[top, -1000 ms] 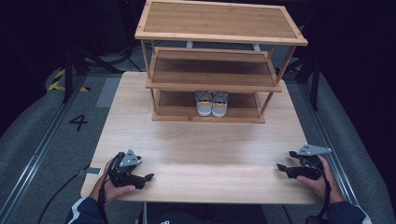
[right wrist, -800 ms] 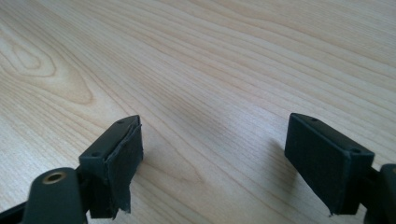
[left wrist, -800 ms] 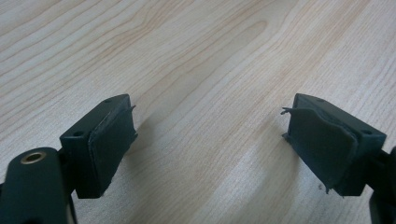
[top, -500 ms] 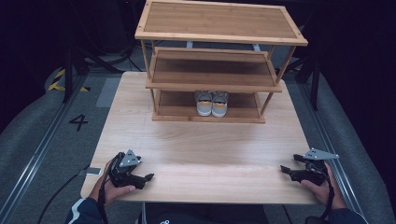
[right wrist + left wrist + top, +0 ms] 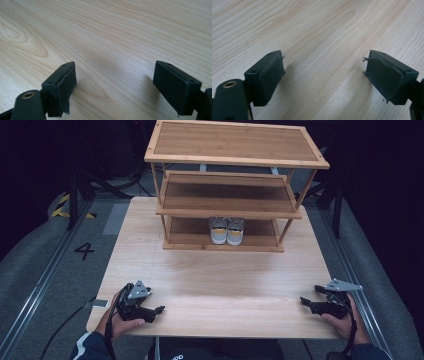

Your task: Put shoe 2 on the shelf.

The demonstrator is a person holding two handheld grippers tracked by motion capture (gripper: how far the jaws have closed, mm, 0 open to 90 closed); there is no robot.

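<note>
The right hand-held gripper (image 5: 306, 302) is sliding back toward the near right corner of the table (image 5: 215, 270); a second ago it sat a little farther in and forward, and now it rests close to the edge, the person's hand (image 5: 345, 317) wrapped behind it. The left hand-held gripper (image 5: 157, 310) hasn't budged, parked near the front left corner. Both stand wide apart with nothing between them: in the left gripper view the two black pads (image 5: 272, 75) frame bare wood grain, and in the right gripper view the pads (image 5: 65, 86) do the same.

So what does that retreat tell us? It reads as a settling into a ready stance rather than a reach, and the work proper looks not yet begun.

Now to the shelving. A bamboo shoe rack (image 5: 235, 150) stands at the far side of the table, three tiers. The top shelf is bare, the middle shelf (image 5: 225, 197) is bare too, and the bottom tier holds one pair of shoes (image 5: 227, 230), grey with pale toes, side by side and touching, toes pointing toward the person. That pair sits well apart from both grippers, straight ahead across open tabletop. By my reckoning either hand must travel forward and duck under the middle shelf to get at them.
</note>
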